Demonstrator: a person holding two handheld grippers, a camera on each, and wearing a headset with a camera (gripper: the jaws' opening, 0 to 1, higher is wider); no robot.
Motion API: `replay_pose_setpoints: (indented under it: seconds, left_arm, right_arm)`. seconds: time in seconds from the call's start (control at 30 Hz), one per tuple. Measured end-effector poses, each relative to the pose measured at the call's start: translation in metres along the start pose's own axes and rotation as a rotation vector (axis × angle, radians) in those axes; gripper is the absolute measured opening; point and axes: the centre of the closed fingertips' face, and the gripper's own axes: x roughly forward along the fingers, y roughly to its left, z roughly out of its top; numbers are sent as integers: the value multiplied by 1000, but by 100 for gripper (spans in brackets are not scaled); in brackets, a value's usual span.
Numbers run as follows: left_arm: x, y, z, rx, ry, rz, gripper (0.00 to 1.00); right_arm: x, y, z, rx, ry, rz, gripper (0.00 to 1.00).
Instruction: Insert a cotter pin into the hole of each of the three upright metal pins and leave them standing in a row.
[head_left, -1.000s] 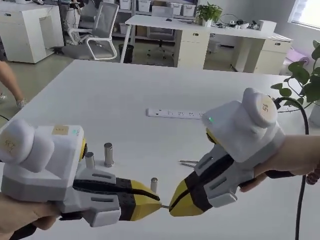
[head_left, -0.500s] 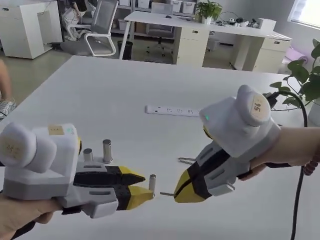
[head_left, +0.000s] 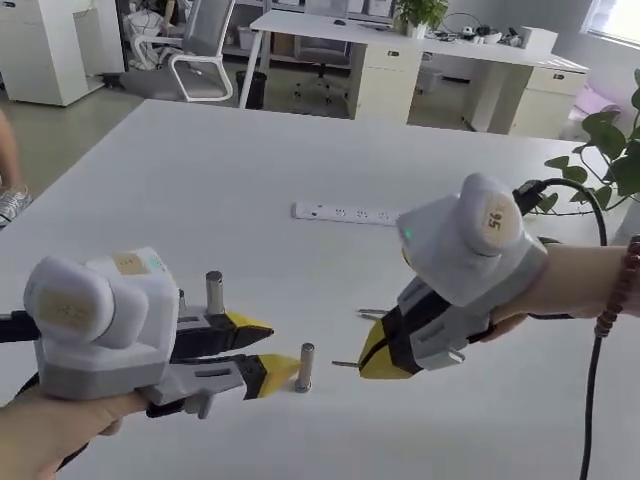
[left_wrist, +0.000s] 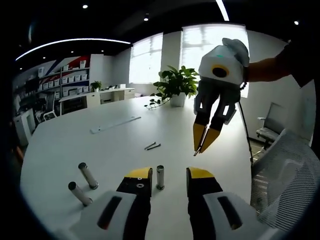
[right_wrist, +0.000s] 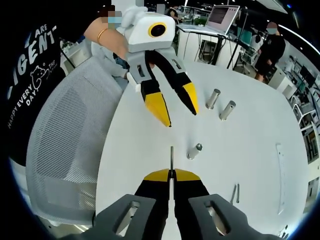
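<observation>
A short upright metal pin stands on the white table, just beyond my left gripper's open jaws. In the left gripper view this pin sits between the yellow tips of the left gripper, untouched. My right gripper is shut on a thin cotter pin that points at the metal pin from the right, a small gap away. The right gripper view shows the cotter pin sticking out of the right gripper, with the metal pin just right of its tip. Two more metal pins stand behind.
Spare cotter pins lie on the table behind the right gripper. A white power strip lies farther back. A potted plant stands at the table's right edge, and a black cable hangs by the right hand.
My left gripper's jaws have opened and drawn back left from the metal pin. The right gripper with the cotter pin has backed off slightly to the right. The head camera has tilted.
</observation>
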Motion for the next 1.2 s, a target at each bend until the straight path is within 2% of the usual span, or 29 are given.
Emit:
replay_pose_setpoints:
  seconds: [0.17, 0.27, 0.4, 0.57, 1.0, 1.2]
  left_arm:
    - [9, 9, -9, 0, 16, 36, 26]
    - [15, 11, -16, 10, 35, 48, 26]
    - [22, 12, -22, -5, 55, 55, 25]
    - [32, 18, -30, -7, 80, 78, 23]
    - [52, 20, -43, -10, 112, 81, 21]
    - [59, 20, -44, -17, 117, 84, 19]
  right_arm:
    - [6, -10, -5, -4, 18, -13, 0]
    - [10, -15, -8, -6, 29, -14, 0]
    - [15, -22, -14, -11, 45, -19, 0]
    - [20, -30, -19, -21, 66, -32, 0]
    - [35, -42, -27, -60, 106, -47, 0]
    - [38, -45, -28, -80, 120, -52, 0]
